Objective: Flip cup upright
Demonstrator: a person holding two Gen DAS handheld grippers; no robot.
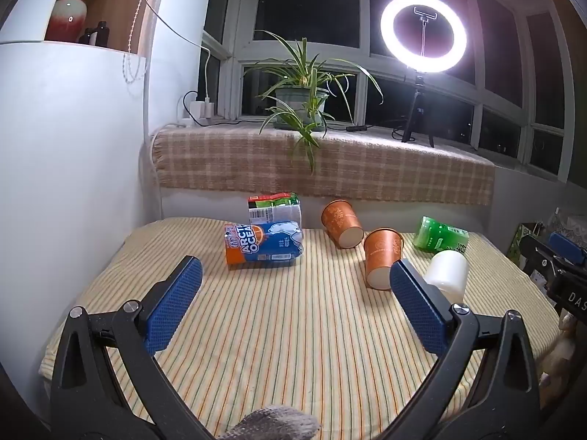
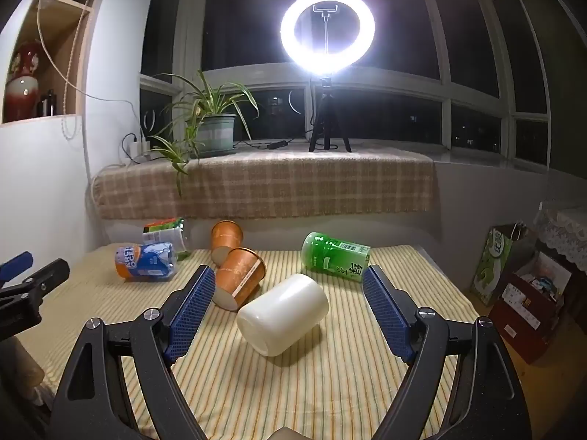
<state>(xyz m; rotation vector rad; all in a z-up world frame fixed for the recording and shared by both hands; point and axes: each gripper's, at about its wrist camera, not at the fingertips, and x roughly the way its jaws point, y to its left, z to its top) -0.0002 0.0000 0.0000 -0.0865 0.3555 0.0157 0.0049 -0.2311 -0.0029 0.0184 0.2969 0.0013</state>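
Right wrist view shows the white cup lying on its side on the striped cloth, its closed bottom turned toward the camera and its mouth facing away, so the flip appears not yet begun. The right gripper is spread wide with nothing between its blue pads but the cup ahead of them, near but not touched. The left gripper is likewise spread and holds nothing, hanging over bare cloth to the left of the cups. What seems left is the whole job: closing on the cup, turning it mouth-up and setting it down. Two orange paper cups also lie tipped over just beside the white one, and which cup the task means cannot be told for sure. A green bottle and an orange-and-blue bottle lie farther back. The cloth is soft and may let a cup roll. Behind stand a plaid-covered sill, a potted plant, a lit ring light and dark windows.
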